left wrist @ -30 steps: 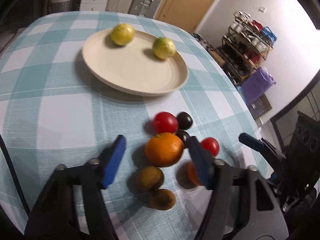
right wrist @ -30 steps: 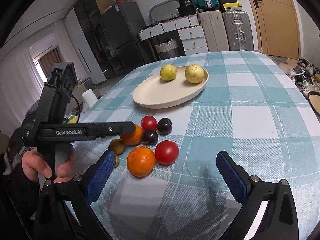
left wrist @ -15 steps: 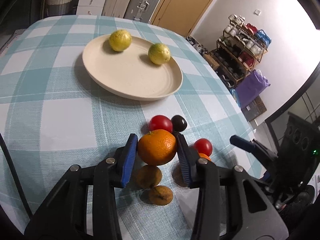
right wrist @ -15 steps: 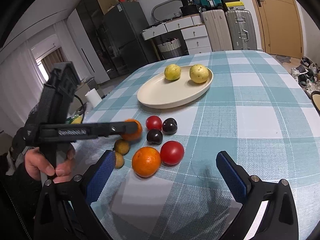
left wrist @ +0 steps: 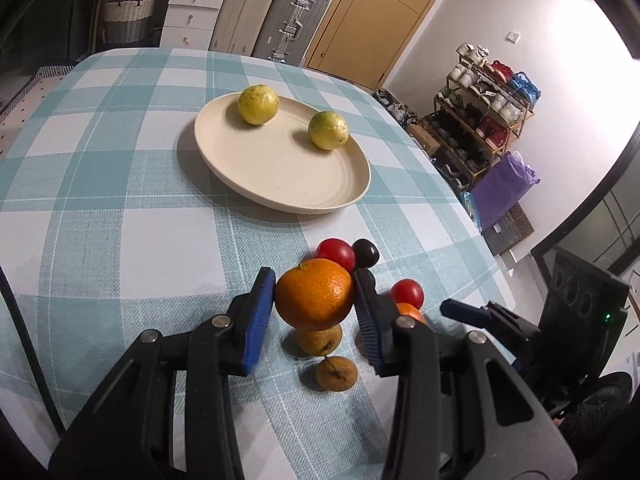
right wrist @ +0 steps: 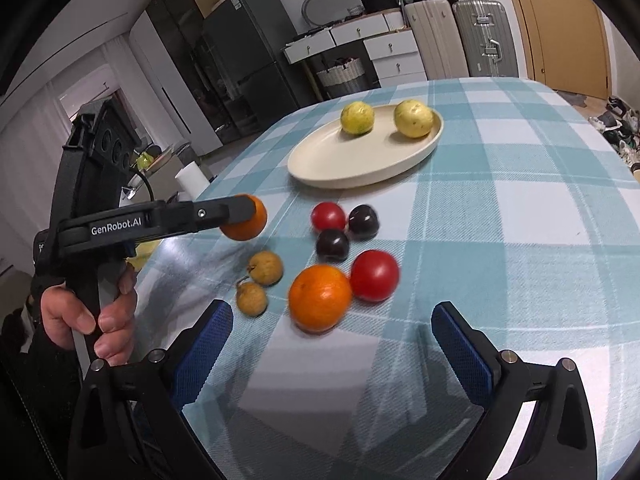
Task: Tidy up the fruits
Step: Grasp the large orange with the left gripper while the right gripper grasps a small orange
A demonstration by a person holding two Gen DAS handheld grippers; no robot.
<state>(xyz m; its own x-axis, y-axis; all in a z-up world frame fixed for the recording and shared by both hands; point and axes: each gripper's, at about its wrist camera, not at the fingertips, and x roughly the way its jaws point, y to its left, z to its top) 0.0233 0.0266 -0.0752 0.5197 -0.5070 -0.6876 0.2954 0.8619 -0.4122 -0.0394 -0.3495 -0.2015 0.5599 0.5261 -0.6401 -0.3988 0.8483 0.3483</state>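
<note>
Cream plate (left wrist: 280, 172) on checked tablecloth (left wrist: 120, 208), two yellow-green fruits (left wrist: 258, 104) inside. Left gripper (left wrist: 314, 300) clamped on an orange (left wrist: 314, 298), lifted clear above the brown fruits (left wrist: 336, 372). Right gripper (right wrist: 330, 344) spread wide, holding nothing, behind second orange (right wrist: 320, 298) and tomato (right wrist: 375, 275). "GenRobot.AI" lettering (right wrist: 116, 226) along the left tool.

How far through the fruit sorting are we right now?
Done: two yellow-green fruits on the plate. In hand: left gripper holds an orange above the table; right gripper open. Left: second orange, two tomatoes, two plums, two brown fruits.
</note>
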